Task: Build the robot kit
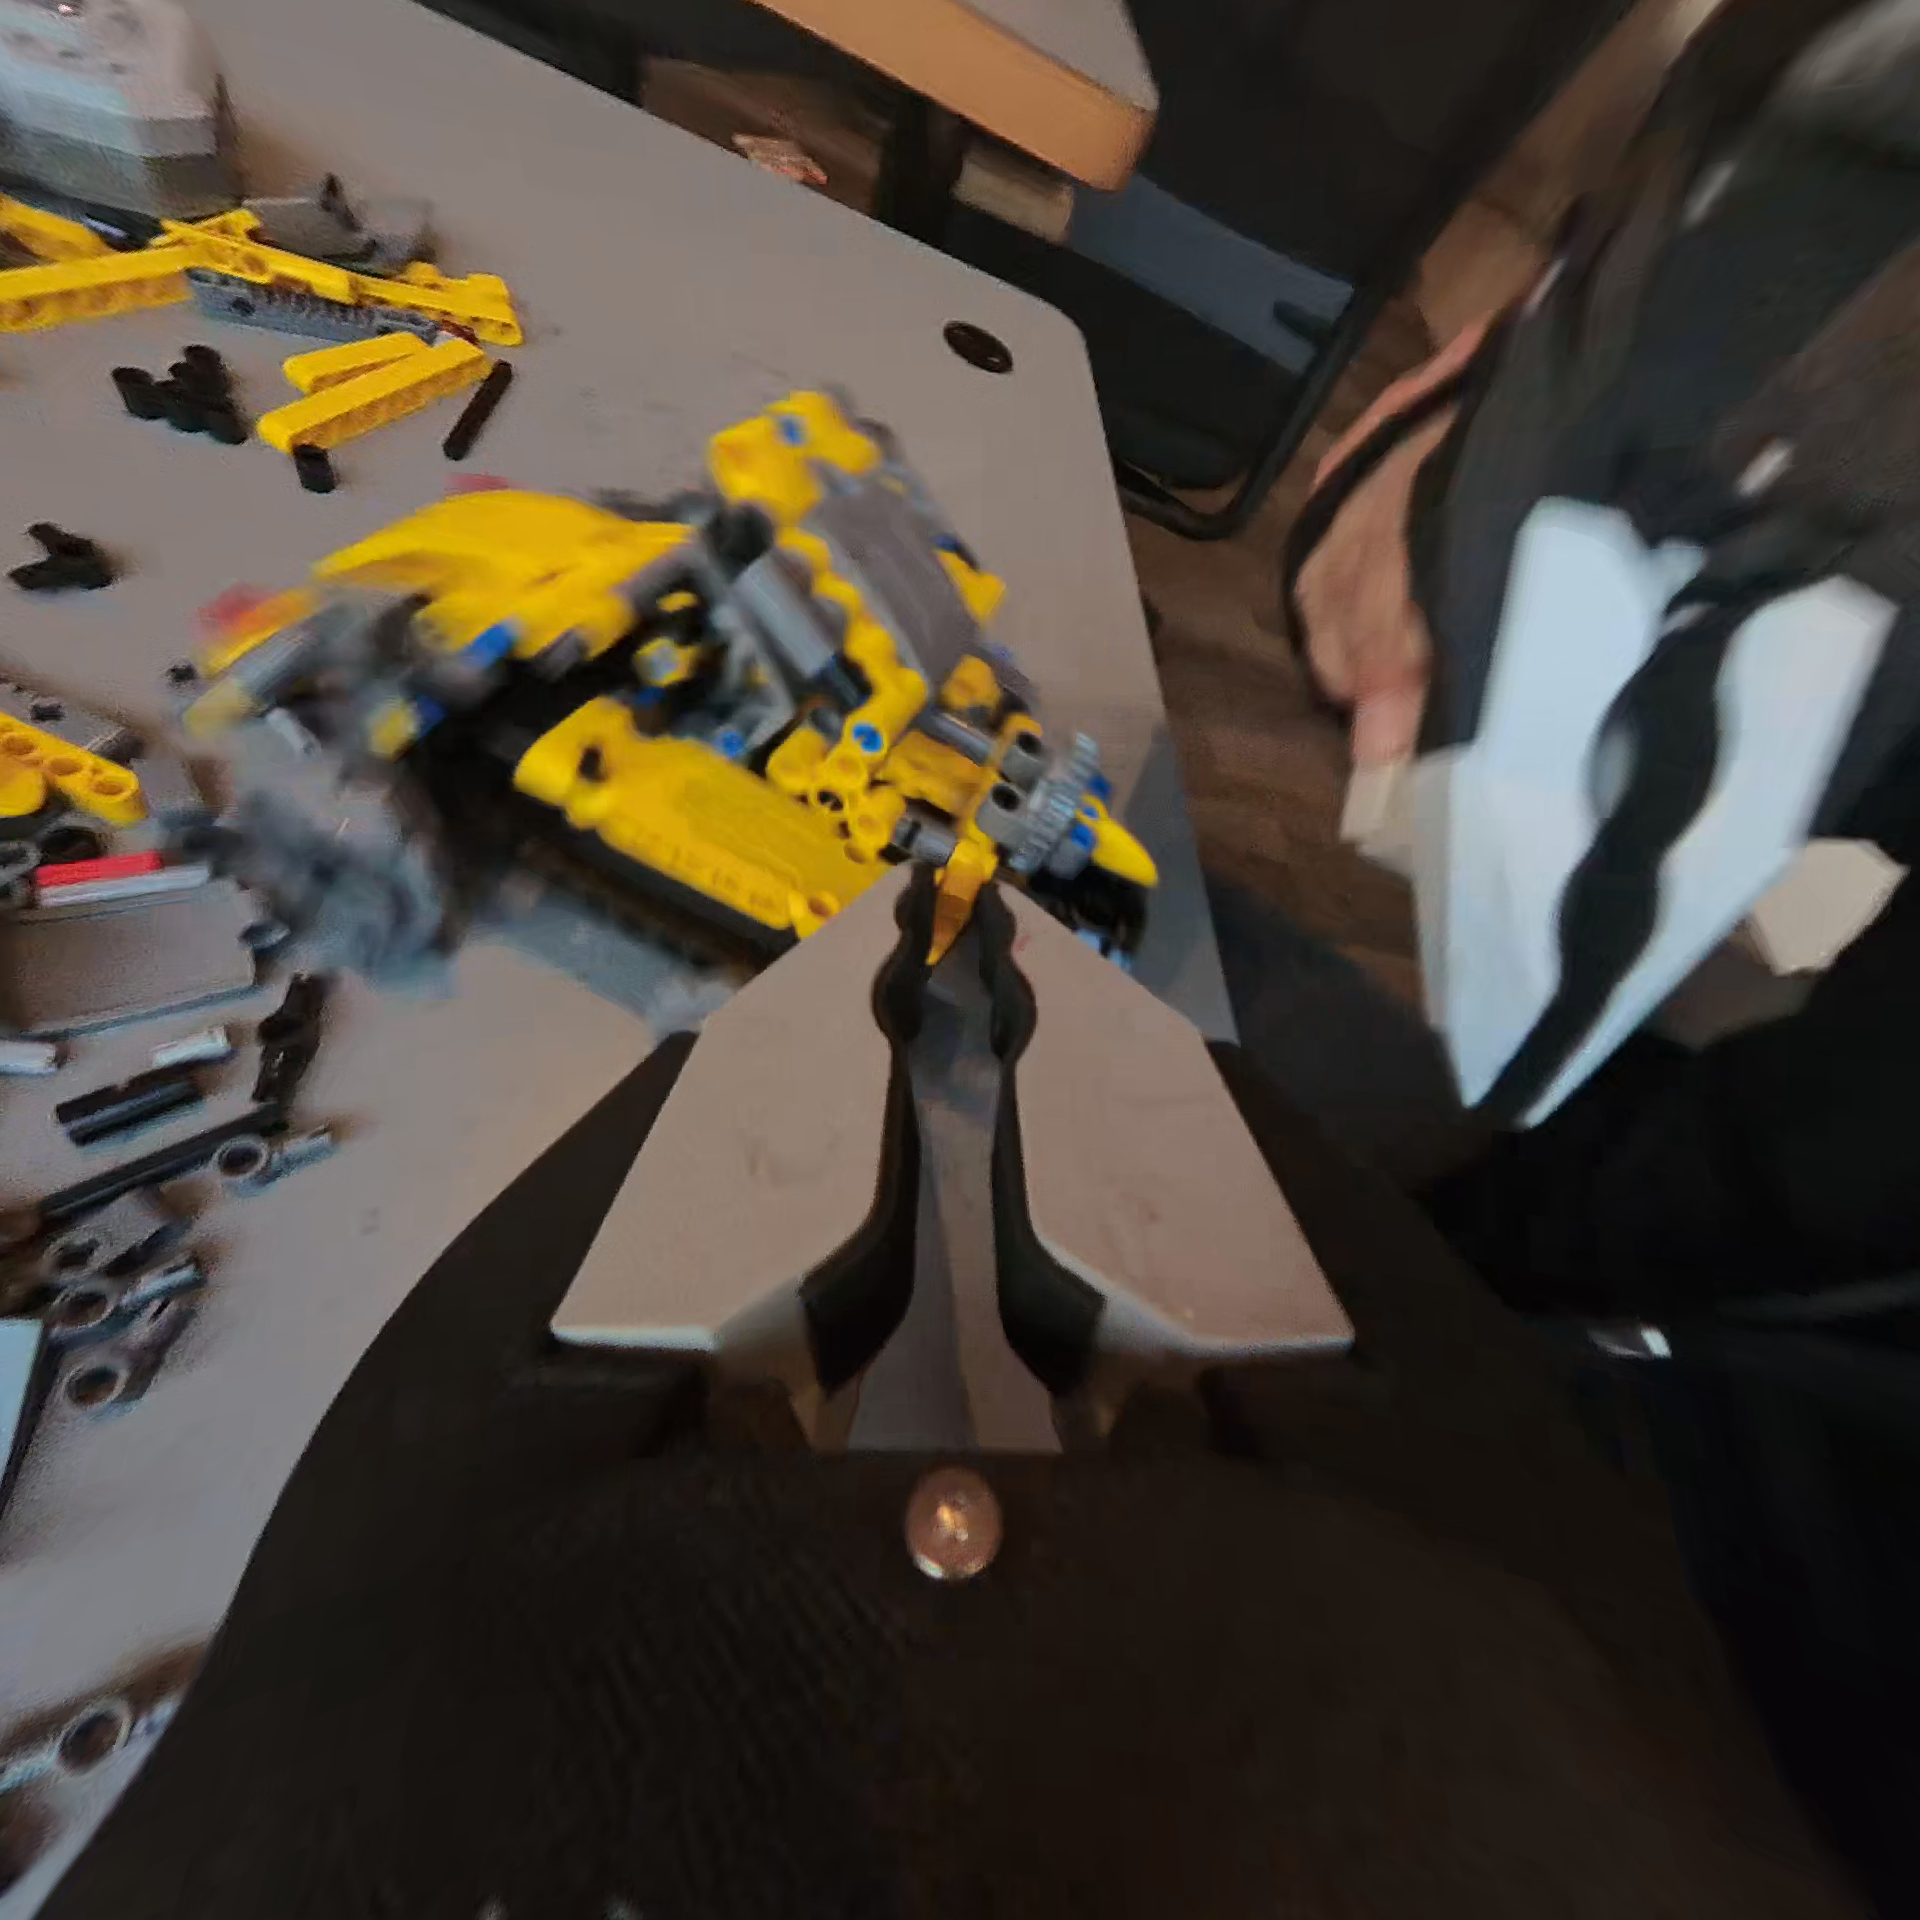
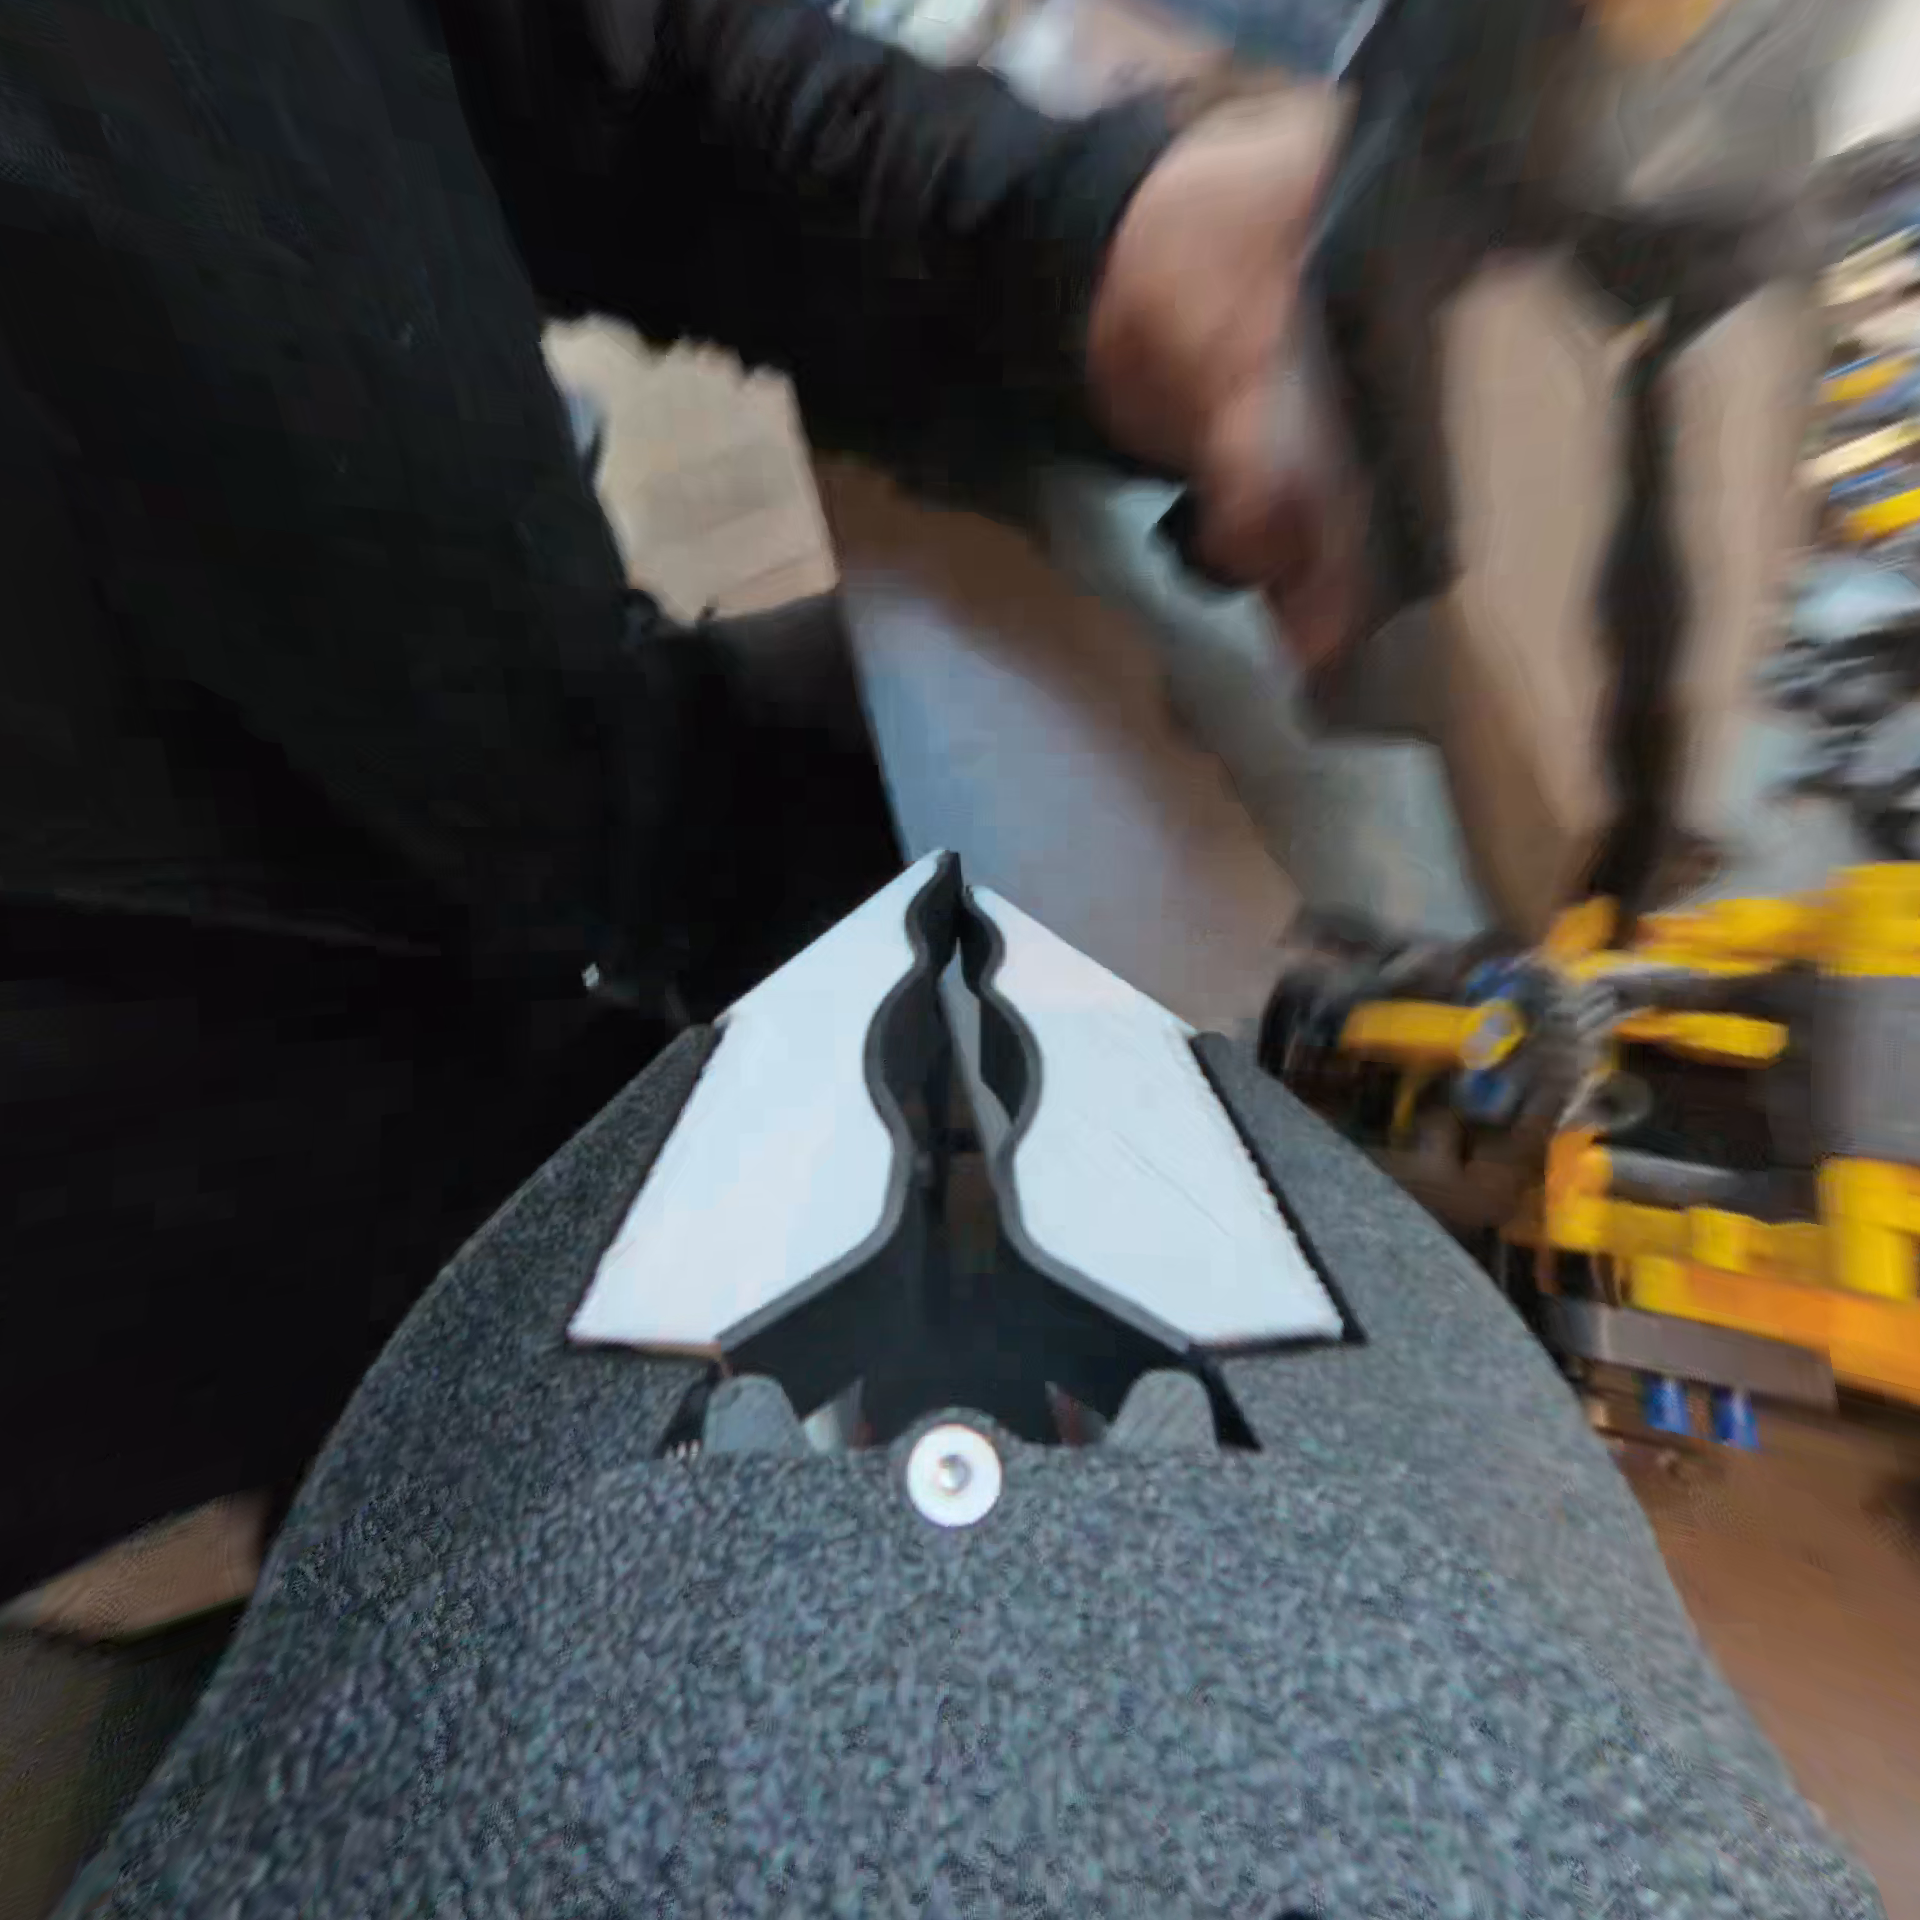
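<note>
Left claw (image 1: pixel 954 904) pinches yellow piece (image 1: pixel 958 883) — right claw (image 2: pixel 958 902) closed, empty.

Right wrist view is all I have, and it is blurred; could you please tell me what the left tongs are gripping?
Observer: The left tongs are shut on a small yellow piece at the near end of the yellow model, beside a grey gear.
Operator: Thank you. Where is the model?
Observer: On the table, close to its rounded corner.
Operator: Are there loose parts around?
Observer: Yes, yellow beams and black pins lie beyond the model, to the left.
</note>
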